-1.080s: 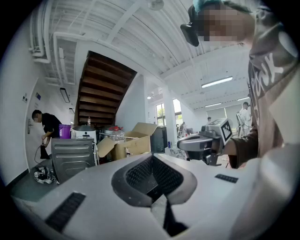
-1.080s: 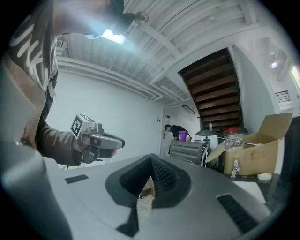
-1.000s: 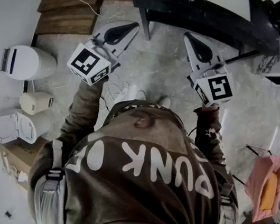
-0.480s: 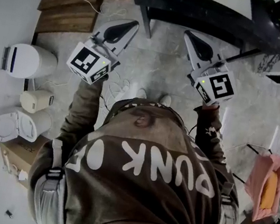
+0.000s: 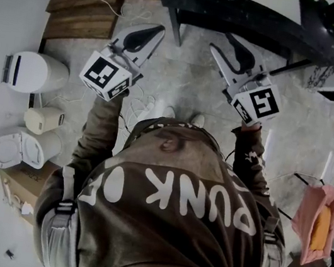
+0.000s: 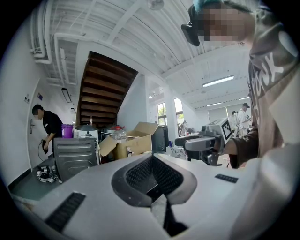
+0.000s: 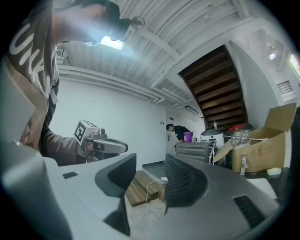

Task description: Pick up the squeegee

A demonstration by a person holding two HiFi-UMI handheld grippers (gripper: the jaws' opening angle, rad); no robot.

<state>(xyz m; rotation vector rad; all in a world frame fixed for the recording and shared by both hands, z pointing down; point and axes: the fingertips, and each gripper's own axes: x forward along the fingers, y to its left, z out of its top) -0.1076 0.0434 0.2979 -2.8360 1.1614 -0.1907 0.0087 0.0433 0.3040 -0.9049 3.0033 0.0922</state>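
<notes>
Lettering first: "PUNK" in big white capitals across the back of the brown shirt (image 5: 181, 196), upside down in the head view, with further letters beside it too creased to read. Black square markers on the white cube (image 5: 105, 75) of the left gripper (image 5: 156, 29) and on the matching cube (image 5: 258, 104) of the right gripper (image 5: 222, 42). Both held out ahead of the chest, one in each hand, elbows bent, well apart from each other and roughly side by side, pointing level over the pale marbled floor (image 5: 182, 81) towards the dark table (image 5: 251, 20). On the left, jaws pressed together, ribbed pads meeting, nothing caught between. On the right, jaws opening, a plain gap between the pads, with only floor, a white cable (image 7: 150, 187) and the wooden steps (image 7: 140, 185) showing through it. Off to one side along the wall, white appliances (image 5: 33, 73); to the other, a pink cloth (image 5: 317, 220). Squeegee not to be made out in any of the three views.
</notes>
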